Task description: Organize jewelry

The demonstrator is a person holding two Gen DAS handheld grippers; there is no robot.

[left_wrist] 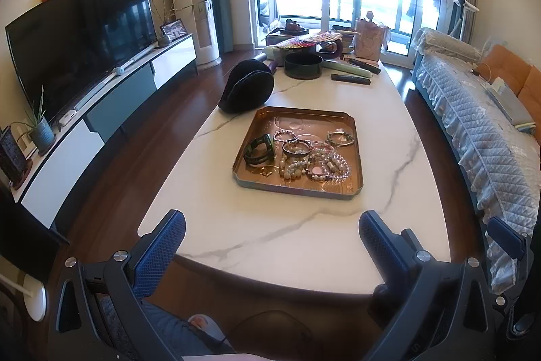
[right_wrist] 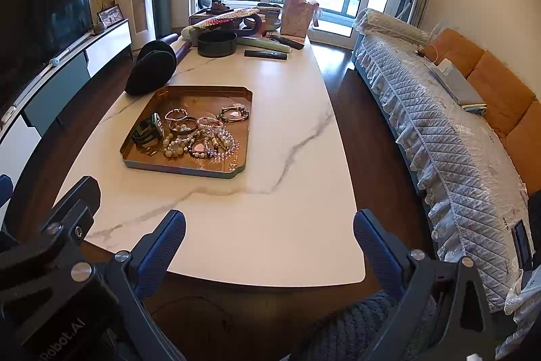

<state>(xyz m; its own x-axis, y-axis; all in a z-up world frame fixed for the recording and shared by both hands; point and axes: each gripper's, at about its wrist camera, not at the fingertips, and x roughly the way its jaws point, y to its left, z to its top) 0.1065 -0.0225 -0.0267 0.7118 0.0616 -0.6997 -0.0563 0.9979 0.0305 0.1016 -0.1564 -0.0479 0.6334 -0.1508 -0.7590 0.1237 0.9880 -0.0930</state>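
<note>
A copper tray (left_wrist: 351, 124) sits mid-table on the white marble table (left_wrist: 270, 225), also in the right wrist view (right_wrist: 247, 110). It holds a heap of jewelry: beaded bracelets (left_wrist: 324, 163) (right_wrist: 209, 137), a green-black bangle stack (left_wrist: 258, 149) (right_wrist: 148, 129) at its left, and a small gold ring (left_wrist: 266, 171). A black oval pouch (left_wrist: 248, 87) (right_wrist: 152, 66) lies just beyond the tray's far left corner. My left gripper (left_wrist: 272, 235) is open and empty above the table's near edge. My right gripper (right_wrist: 269, 237) is open and empty, to the tray's right.
At the far end stand a dark round tin (left_wrist: 303, 65), remotes (left_wrist: 351, 79), a fan (left_wrist: 309, 39) and a pink bag (left_wrist: 370, 41). A TV unit (left_wrist: 101, 110) runs along the left, a covered sofa (right_wrist: 439, 124) along the right.
</note>
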